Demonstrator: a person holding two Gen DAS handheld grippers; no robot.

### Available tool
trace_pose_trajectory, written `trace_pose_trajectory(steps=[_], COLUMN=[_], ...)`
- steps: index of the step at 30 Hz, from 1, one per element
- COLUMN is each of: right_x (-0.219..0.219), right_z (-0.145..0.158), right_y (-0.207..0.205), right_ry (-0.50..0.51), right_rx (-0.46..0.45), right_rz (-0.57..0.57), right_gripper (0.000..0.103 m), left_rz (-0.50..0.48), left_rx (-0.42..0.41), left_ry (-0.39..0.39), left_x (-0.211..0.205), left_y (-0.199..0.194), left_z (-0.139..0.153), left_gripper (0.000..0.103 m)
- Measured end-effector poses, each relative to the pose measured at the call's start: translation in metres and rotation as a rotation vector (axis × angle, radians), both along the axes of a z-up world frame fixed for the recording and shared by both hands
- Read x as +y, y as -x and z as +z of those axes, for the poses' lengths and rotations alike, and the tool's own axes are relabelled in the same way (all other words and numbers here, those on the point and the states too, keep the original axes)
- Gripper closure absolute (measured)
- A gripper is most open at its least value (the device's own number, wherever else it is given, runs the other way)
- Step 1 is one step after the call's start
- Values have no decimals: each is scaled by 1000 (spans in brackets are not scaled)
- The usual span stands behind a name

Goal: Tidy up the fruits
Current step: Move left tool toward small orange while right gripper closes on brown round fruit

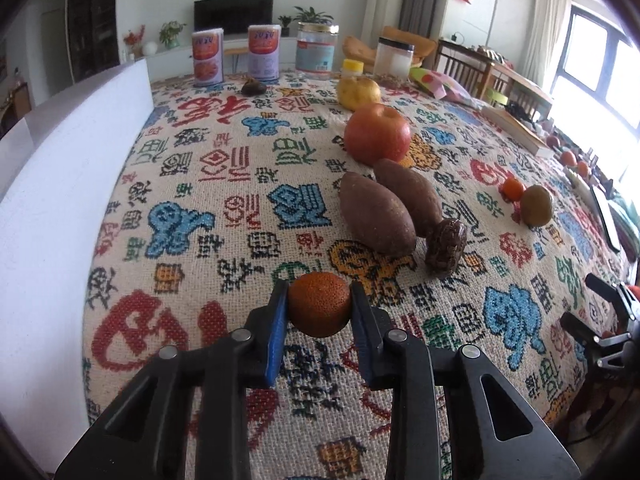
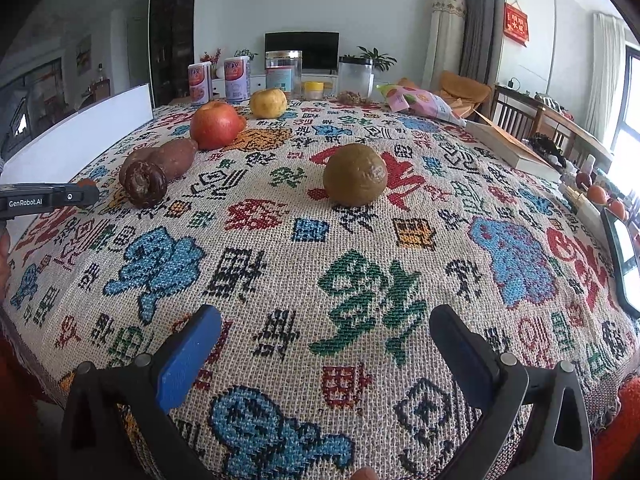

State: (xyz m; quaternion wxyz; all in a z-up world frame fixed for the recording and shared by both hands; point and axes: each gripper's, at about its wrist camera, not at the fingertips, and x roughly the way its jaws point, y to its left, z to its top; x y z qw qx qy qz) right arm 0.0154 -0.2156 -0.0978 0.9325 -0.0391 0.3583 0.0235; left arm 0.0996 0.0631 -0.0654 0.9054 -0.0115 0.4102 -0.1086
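My left gripper (image 1: 319,287) is shut on a small orange (image 1: 320,310), held just above the patterned tablecloth (image 1: 224,200). Beyond it a row runs away from me: a dark scaly fruit (image 1: 446,245), two sweet potatoes (image 1: 376,216), a red apple (image 1: 378,133) and a yellow pear (image 1: 359,94). To the right lie another small orange (image 1: 513,188) and a green-brown round fruit (image 1: 537,206). My right gripper (image 2: 326,344) stands open over bare cloth, with the green-brown fruit (image 2: 355,175) well ahead of it, untouched.
A white board (image 1: 60,184) stands along the table's left edge. Cans (image 1: 208,60) and jars (image 1: 317,52) line the back. A snack bag (image 2: 420,104), a book (image 2: 508,144) and a tablet (image 2: 622,256) lie on the right side.
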Motion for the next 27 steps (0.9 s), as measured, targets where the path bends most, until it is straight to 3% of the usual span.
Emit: trace_pose_trajectory(steps=[3,4,5,7,13,15,18,19,22,24,27], right_x=[-10,-14,-20,-32,-60,-54,-45,-44,-39,-34,-37], right_z=[8,14,20,33,55,52,35,29,29,30,20], right_y=[-2,-4,-7,-20,-88,-112,-139,-144,-137,-129,-124], right_ry=[-65,-88,-111,-155,-213,-200,-218,-221,-263,-364,-663], right_rx=[-4,-8,-13,-5,108,170,248,270,252,291,445], right_rz=[-14,-16,-12,14,63,114,150,136,121,149,122], right_gripper=[0,0,0,0,4,13,35,51,53,53,53], left_rz=[35,38,39,42,26,28,27,25,22,28,33], left_rx=[10,5,1,-16,-9,-5,-6,-10,-21,-17,-12], left_ry=[24,24,22,13,-20,-25,-29,-33,-26,-7,17], left_x=[13,15,16,15,7,5,4,4,5,6,6], left_y=[1,3,5,8,8,8,11,13,15,14,13], left_z=[-2,-1,0,2,-2,-5,-5,-5,-2,-2,-2], left_gripper=[71,63,47,34,34,34,34,34,34,34,34])
